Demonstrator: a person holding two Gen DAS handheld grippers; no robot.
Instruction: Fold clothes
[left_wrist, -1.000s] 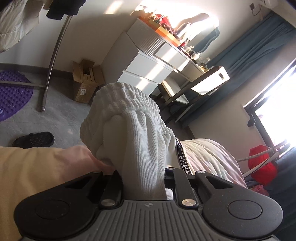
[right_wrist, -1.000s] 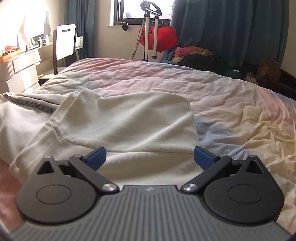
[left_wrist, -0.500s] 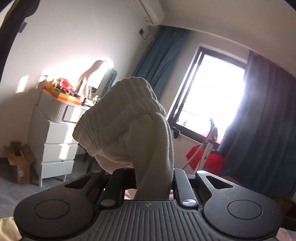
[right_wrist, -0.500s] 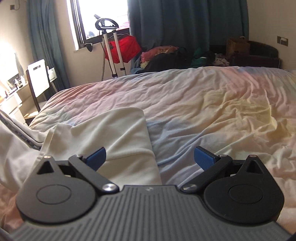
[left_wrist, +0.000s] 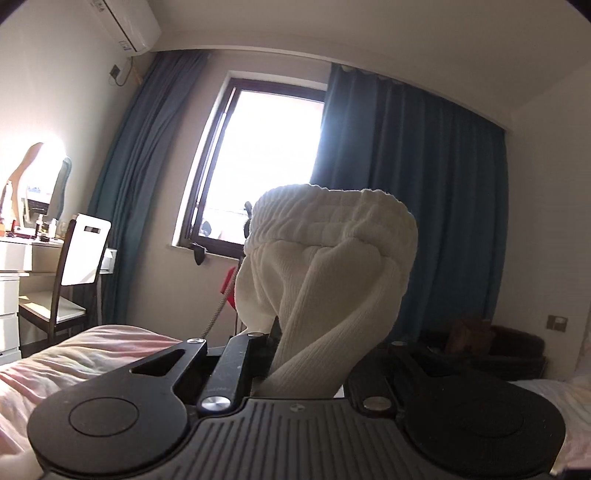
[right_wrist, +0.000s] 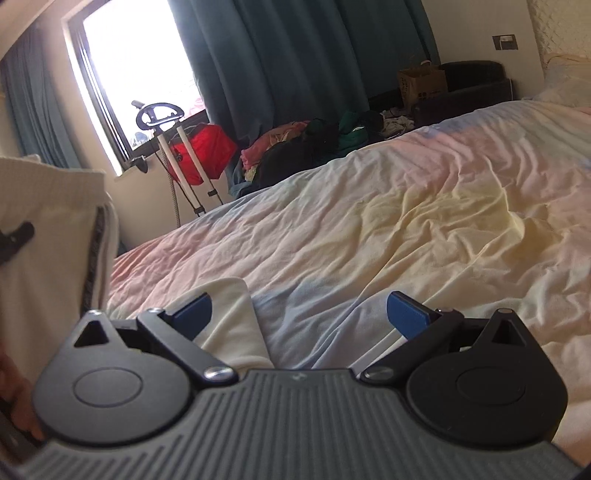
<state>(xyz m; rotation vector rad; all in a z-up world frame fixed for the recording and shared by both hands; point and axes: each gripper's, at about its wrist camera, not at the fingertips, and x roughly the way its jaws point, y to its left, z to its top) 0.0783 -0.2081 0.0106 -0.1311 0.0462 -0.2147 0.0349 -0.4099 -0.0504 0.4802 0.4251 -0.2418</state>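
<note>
My left gripper (left_wrist: 317, 343) points level at the window, and its jaws are closing on a white ribbed garment (left_wrist: 332, 258). The elastic waistband bunches up above the fingers and hides their tips. In the right wrist view the same white garment (right_wrist: 51, 266), with a dark side stripe, hangs at the left edge, and one end (right_wrist: 229, 328) lies on the bed (right_wrist: 406, 221). My right gripper (right_wrist: 299, 314) is open just above the sheet, its blue pads (right_wrist: 194, 312) wide apart with nothing pressed between them.
A chair (left_wrist: 83, 254) and a white dresser stand left of the bed. Beyond the far edge are a steamer stand with a red bag (right_wrist: 201, 151), a pile of clothes (right_wrist: 314, 136) and a cardboard box (right_wrist: 421, 83). A hand (right_wrist: 16, 402) shows at lower left.
The left gripper has swung from facing the dresser to facing the window, with the waistband still in it. The right gripper has turned right across the bed, and the garment now hangs at its left.
</note>
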